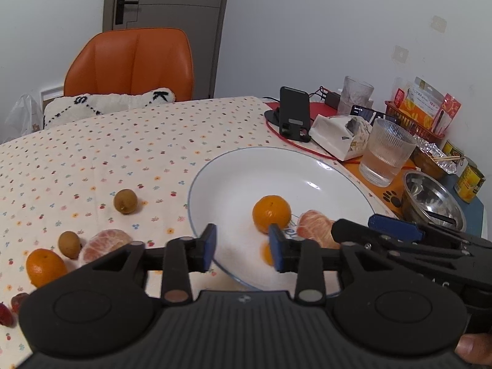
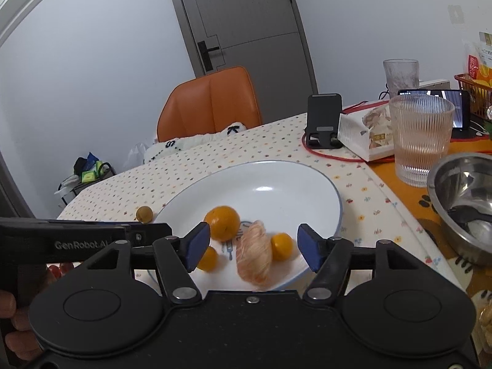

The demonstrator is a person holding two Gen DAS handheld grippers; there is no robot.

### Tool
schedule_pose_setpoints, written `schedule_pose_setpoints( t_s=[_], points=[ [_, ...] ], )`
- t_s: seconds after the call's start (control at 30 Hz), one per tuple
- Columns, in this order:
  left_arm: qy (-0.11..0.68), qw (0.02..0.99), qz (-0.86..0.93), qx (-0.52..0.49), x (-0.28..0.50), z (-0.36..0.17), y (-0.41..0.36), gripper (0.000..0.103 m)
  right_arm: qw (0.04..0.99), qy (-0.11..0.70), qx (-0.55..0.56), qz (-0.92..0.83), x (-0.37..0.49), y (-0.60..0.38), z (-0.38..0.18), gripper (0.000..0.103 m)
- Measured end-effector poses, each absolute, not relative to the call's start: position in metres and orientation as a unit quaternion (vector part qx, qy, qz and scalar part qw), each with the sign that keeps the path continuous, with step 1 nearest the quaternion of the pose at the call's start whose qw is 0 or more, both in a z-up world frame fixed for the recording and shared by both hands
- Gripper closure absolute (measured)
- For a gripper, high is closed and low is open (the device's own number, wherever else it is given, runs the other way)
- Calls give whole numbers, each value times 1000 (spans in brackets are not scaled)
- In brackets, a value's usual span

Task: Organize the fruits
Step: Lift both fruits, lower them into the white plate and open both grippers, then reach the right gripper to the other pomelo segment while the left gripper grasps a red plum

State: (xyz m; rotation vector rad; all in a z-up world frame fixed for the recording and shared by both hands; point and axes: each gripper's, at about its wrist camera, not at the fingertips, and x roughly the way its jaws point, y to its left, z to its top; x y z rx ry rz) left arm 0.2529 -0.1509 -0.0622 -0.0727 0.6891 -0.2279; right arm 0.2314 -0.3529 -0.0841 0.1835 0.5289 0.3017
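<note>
A white plate (image 1: 200, 181) (image 2: 307, 178) holds a round orange (image 1: 271, 213) (image 2: 223, 223), a peeled mandarin (image 1: 313, 230) (image 2: 255, 255) that looks blurred in the right wrist view, and two small oranges (image 2: 281, 246) (image 2: 207, 258). My left gripper (image 1: 243, 247) is open and empty over the plate's near left rim. My right gripper (image 2: 253, 247) is open, its fingers wide of the peeled mandarin. On the cloth to the left lie two brown longans (image 1: 125, 201) (image 1: 69, 244), another peeled mandarin (image 1: 104, 246) and an orange (image 1: 45, 266).
Right of the plate stand a ribbed glass of water (image 1: 386, 153) (image 2: 421, 138), a steel bowl (image 1: 433, 200) (image 2: 464, 203), a tissue pack (image 1: 338, 135), a phone stand (image 1: 293, 113) and a red basket (image 1: 415, 120). An orange chair (image 1: 132, 64) is behind the table. Red fruit (image 1: 6, 313) lies at the near left edge.
</note>
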Motion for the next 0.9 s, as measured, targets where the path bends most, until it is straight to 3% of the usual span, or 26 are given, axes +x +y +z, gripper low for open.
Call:
schedule_pose_setpoints(
  t_s=[0.1,0.3,0.57,0.9],
  points=[
    [331,938,-100,-37,247,-59,-143,47,949,262,91,149,229,-350,-84,38],
    [322,943,-74,-42,236,-54,-126,36,949,261,84,157,222,-340,-80,35],
    [319,945,-47,-46,222,-49,-102,28,948,256,81,171,216,-324,-75,29],
    [317,947,-3,-41,203,-46,-70,20,944,253,94,190,212,-302,-74,13]
  ],
)
